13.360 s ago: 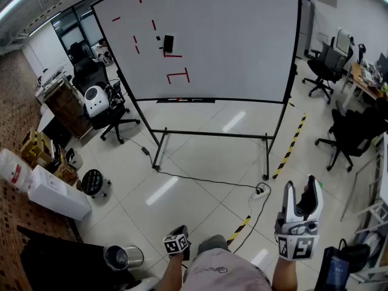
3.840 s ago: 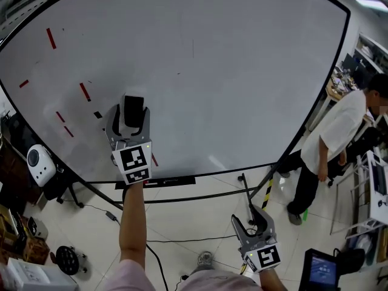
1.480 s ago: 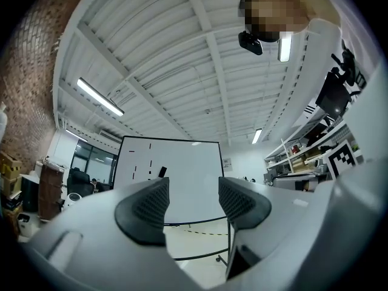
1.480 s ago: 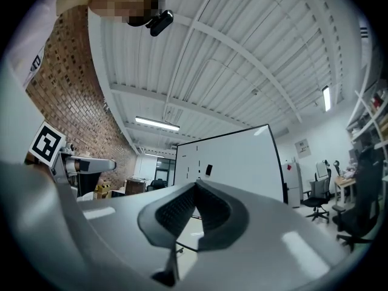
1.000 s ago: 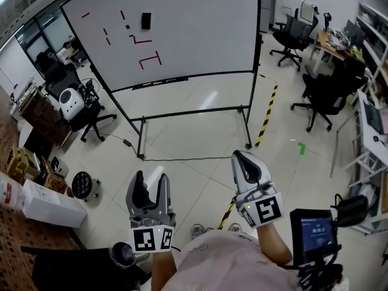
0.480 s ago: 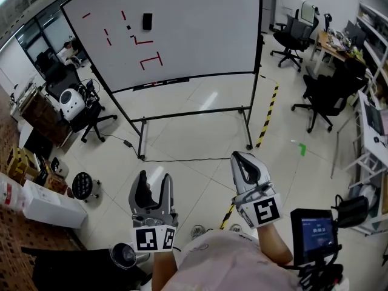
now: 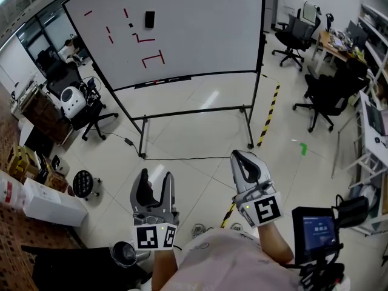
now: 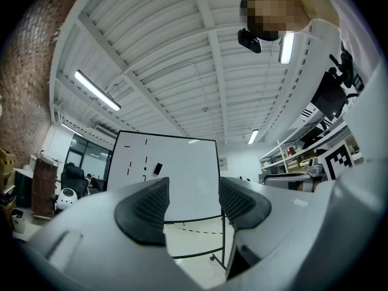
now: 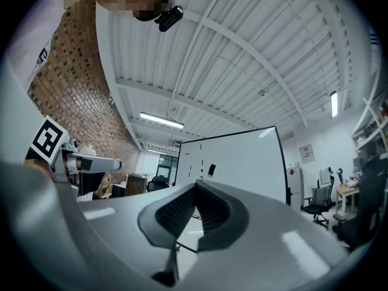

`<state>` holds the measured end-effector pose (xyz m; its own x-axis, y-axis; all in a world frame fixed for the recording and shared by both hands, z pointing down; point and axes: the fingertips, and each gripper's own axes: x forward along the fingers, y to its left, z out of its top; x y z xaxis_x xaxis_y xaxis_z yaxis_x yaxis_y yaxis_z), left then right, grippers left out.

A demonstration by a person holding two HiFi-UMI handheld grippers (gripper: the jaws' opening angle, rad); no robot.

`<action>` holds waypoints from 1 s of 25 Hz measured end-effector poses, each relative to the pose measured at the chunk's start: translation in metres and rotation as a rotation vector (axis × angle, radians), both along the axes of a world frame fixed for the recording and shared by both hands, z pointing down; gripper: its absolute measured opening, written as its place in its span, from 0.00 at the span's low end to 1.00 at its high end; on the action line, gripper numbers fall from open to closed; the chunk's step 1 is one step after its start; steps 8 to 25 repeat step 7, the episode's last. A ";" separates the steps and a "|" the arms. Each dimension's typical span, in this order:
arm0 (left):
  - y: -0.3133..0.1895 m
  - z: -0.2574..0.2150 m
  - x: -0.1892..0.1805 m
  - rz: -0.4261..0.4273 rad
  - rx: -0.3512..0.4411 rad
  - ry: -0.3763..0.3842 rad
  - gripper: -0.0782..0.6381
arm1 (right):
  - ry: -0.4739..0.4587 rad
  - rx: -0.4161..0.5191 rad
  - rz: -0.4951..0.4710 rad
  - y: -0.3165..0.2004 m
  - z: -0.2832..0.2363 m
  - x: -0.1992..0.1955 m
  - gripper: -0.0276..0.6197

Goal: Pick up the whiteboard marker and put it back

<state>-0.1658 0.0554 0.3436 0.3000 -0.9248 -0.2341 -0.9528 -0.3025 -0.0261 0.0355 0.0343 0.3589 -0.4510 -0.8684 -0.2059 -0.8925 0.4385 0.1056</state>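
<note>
Hanging well back from the whiteboard (image 7: 200, 29), the left gripper (image 7: 156, 176) has its jaws spread round nothing; the right gripper (image 7: 241, 157) has its jaws pressed together, empty. Only the head view shows the tray (image 7: 162, 82), too small to tell the marker; gripper views add the ceiling (image 8: 182, 53)

The whiteboard (image 7: 200, 35) stands ahead of you across the floor, with an eraser (image 7: 149, 19) on its upper left. Your left gripper (image 7: 155, 176) and right gripper (image 7: 239, 157) sit side by side close before you, well apart from the board. Office chairs (image 7: 290, 38) stand right of the board, boxes (image 7: 42, 202) lie at your left, and a screen (image 7: 318, 232) is beside your right arm.
</note>
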 end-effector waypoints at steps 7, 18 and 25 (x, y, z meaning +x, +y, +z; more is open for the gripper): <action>-0.001 0.002 0.006 0.009 -0.002 0.001 0.47 | -0.009 -0.012 -0.001 0.002 -0.001 0.002 0.03; -0.001 0.002 0.006 0.009 -0.002 0.001 0.47 | -0.009 -0.012 -0.001 0.002 -0.001 0.002 0.03; -0.001 0.002 0.006 0.009 -0.002 0.001 0.47 | -0.009 -0.012 -0.001 0.002 -0.001 0.002 0.03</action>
